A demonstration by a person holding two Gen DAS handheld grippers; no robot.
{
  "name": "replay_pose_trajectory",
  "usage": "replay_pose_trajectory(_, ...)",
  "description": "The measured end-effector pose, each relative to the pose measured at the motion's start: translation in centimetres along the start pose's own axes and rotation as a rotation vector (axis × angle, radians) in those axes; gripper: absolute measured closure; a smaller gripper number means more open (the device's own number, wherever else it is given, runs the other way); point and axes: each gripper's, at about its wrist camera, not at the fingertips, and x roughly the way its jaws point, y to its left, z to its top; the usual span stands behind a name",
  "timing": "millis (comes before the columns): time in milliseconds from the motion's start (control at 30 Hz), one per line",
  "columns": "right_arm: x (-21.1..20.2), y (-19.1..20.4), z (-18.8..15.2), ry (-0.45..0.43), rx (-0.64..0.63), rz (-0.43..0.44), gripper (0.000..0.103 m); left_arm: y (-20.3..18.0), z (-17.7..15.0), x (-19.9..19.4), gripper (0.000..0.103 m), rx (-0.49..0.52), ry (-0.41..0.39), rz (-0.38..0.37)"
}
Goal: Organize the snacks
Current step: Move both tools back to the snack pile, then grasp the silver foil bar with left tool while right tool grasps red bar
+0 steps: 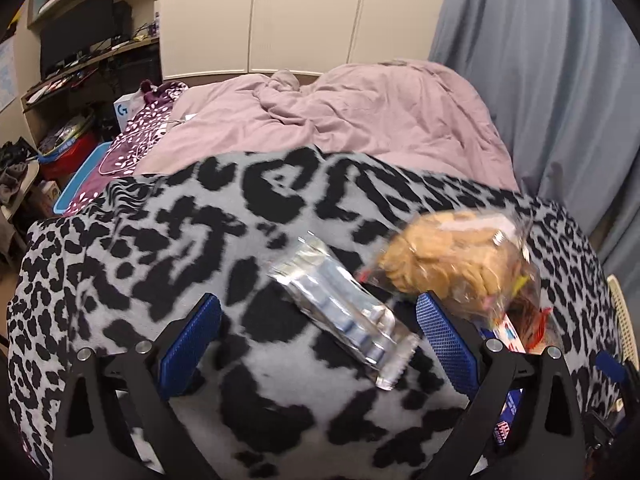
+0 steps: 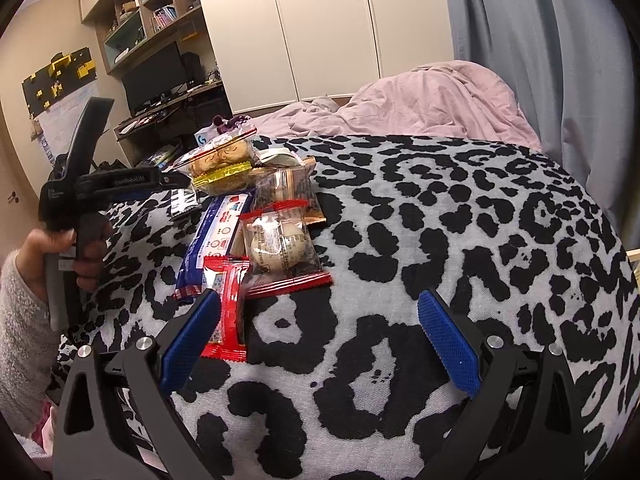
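Snacks lie in a loose cluster on a grey-and-black leopard-print blanket [image 2: 440,208], ahead and to the left of the right gripper [image 2: 319,312], whose blue-padded jaws stand spread wide with nothing between them. Closest to its left jaw is a red wrapper [image 2: 226,312], whose near edge runs beside the left pad. Just beyond it sits a clear packet with red ends [image 2: 282,250] holding a pale round item, and to the left of that a long blue-and-white packet [image 2: 214,240]. Farther out are another clear packet [image 2: 290,192] and a bag of round golden biscuits [image 2: 220,164].

In the left wrist view, the left gripper [image 1: 319,312] also has its jaws released and apart. A silver foil packet [image 1: 344,312] lies diagonally between them on the blanket. The biscuit bag [image 1: 452,260] appears blurred just beyond the right jaw.

A hand [image 2: 60,256] in a fuzzy pale sleeve [image 2: 22,320] holds the left gripper's handle. A rumpled pink duvet [image 1: 340,116] lies beyond the blanket.
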Motion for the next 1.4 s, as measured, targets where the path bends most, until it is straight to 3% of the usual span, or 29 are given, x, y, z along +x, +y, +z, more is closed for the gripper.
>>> replay_pose_trajectory(133, 0.1, -0.1, -0.2, 0.001, 0.004, 0.008, 0.003, -1.3, -0.2, 1.0, 0.009, 0.055, 0.007, 0.061)
replay_pose_trajectory(300, 0.0, -0.8, -0.5, -0.001, 0.019, 0.014, 0.003, -1.3, -0.3, 1.0, 0.035, 0.092, 0.006, 0.047)
replay_pose_trajectory(433, 0.1, -1.5, -0.6, -0.001, 0.039, 0.019, 0.003, -0.8, -0.7, 0.4, 0.052, 0.114, 0.009, 0.026)
replay_pose_trajectory(500, 0.0, -1.6, -0.6, -0.003, 0.043, 0.022, 0.003, -0.3, -0.9, 0.0, 0.055, 0.112, 0.013, 0.013)
replay_pose_trajectory(967, 0.3, -0.6, -0.4, 0.000, 0.019, 0.021, 0.003, -0.5, -0.2, 1.3, 0.055, 0.135, 0.024, 0.021)
replay_pose_trajectory(1100, 0.5, -0.6, -0.3, 0.004, 0.026, 0.019, 0.003, -0.4, 0.3, 1.7, 0.068, 0.129, 0.022, 0.006)
replay_pose_trajectory(1400, 1.2, 1.0, -0.4, 0.029, -0.009, 0.070, 0.003, 1.0, 0.2, -1.9, 0.069, 0.086, -0.060, -0.026)
